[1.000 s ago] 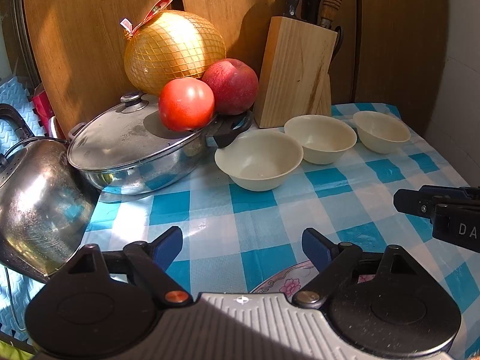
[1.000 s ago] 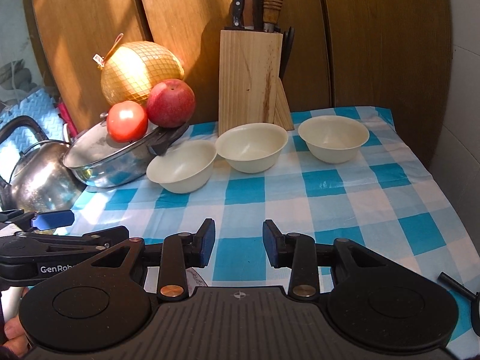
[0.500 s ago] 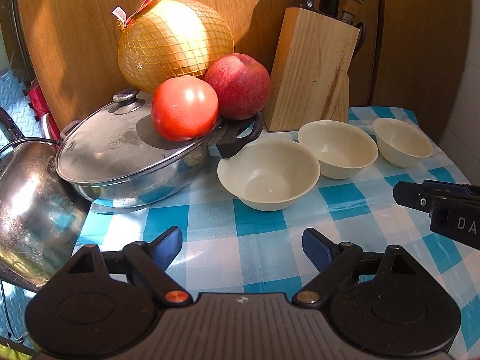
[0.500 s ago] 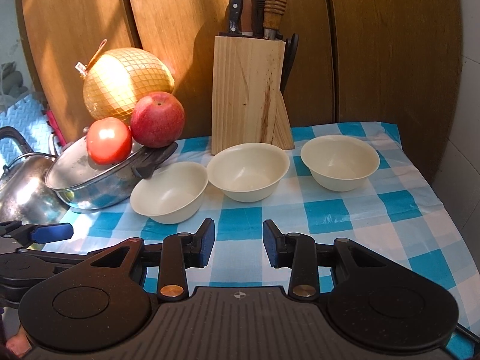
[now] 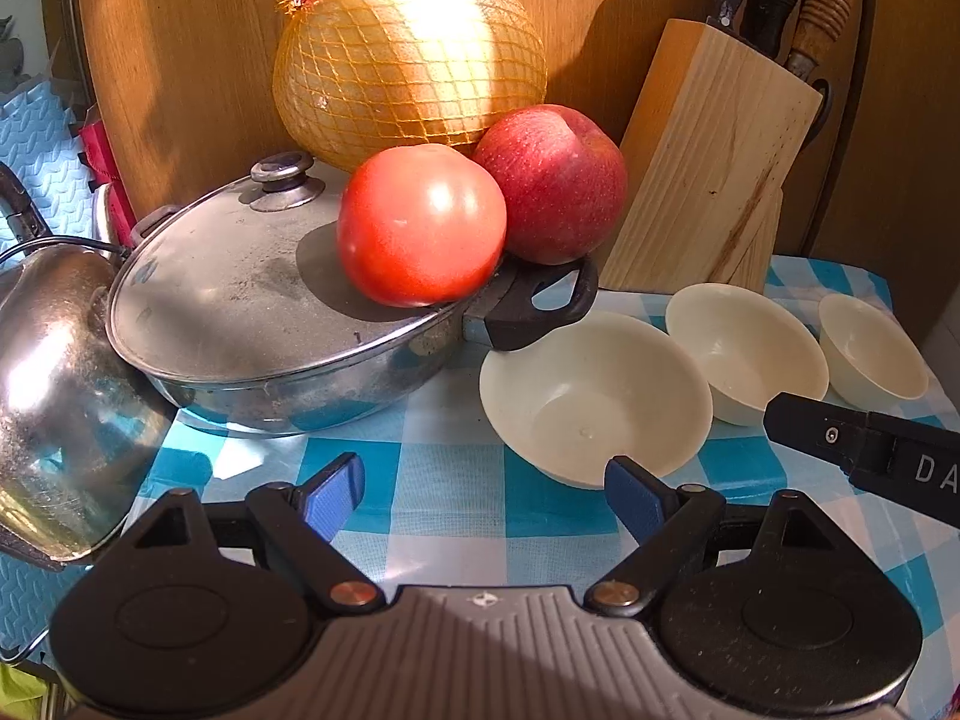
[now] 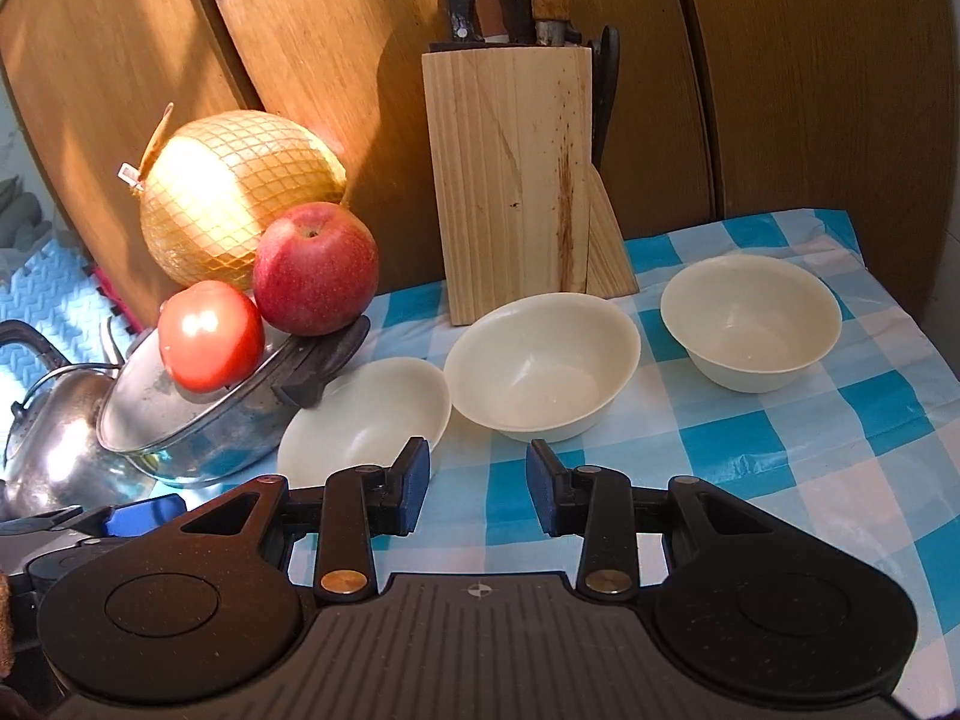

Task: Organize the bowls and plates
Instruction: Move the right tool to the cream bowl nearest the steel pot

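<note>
We hold our left gripper (image 5: 484, 495) spread wide and our right gripper (image 6: 478, 489) part open, neither pinching anything. Three bowls sit in a row on the checked cloth (image 6: 810, 444): near (image 6: 366, 414), middle (image 6: 543, 363), far (image 6: 750, 321). The near bowl seems to touch the pan (image 5: 270, 324).

Three cream bowls (image 6: 365, 420) (image 6: 543, 363) (image 6: 750, 321), one lidded pan (image 5: 270, 324), one kettle (image 5: 54, 396), one tomato (image 5: 420, 225), one apple (image 5: 552, 183), one netted pomelo (image 5: 408, 48), one knife block (image 6: 510, 180).
</note>
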Available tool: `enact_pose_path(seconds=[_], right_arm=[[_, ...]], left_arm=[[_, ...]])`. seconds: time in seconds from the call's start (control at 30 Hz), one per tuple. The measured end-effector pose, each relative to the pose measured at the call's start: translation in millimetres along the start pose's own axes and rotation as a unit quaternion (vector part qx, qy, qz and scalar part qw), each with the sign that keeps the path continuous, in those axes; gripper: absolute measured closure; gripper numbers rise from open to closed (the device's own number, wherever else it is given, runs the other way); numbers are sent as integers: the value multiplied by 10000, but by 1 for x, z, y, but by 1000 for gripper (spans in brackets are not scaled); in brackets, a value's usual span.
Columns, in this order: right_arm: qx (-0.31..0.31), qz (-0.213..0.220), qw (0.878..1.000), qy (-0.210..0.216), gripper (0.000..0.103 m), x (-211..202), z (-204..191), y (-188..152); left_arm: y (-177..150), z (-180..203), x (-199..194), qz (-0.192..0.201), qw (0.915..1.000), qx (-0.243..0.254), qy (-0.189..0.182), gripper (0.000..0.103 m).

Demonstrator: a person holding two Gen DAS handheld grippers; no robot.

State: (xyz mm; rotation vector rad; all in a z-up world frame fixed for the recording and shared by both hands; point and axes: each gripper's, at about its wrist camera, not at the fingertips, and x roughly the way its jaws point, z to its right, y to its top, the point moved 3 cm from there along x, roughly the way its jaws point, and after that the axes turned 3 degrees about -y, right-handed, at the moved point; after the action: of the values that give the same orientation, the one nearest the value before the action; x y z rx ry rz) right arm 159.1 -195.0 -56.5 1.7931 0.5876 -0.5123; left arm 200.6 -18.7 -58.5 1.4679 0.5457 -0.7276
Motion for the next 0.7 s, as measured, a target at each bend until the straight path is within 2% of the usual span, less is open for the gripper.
enact_pose_path(seconds=[0.3, 0.47, 0.67, 0.7], right_arm=[[531, -351, 9972, 380, 59, 30, -6, 5], [924, -694, 9917, 570, 63, 50, -7, 2], [1203, -931, 9860, 685, 74, 66, -7, -1], [1209, -947, 9860, 643, 74, 69, -6, -1]], left_arm=[[9, -11, 17, -98, 9992, -392, 55, 22], [10, -15, 31, -238, 9983, -524, 87, 23], [8, -14, 50, -495, 9965, -673, 2, 33], [8, -14, 54, -548, 9962, -675, -34, 37]])
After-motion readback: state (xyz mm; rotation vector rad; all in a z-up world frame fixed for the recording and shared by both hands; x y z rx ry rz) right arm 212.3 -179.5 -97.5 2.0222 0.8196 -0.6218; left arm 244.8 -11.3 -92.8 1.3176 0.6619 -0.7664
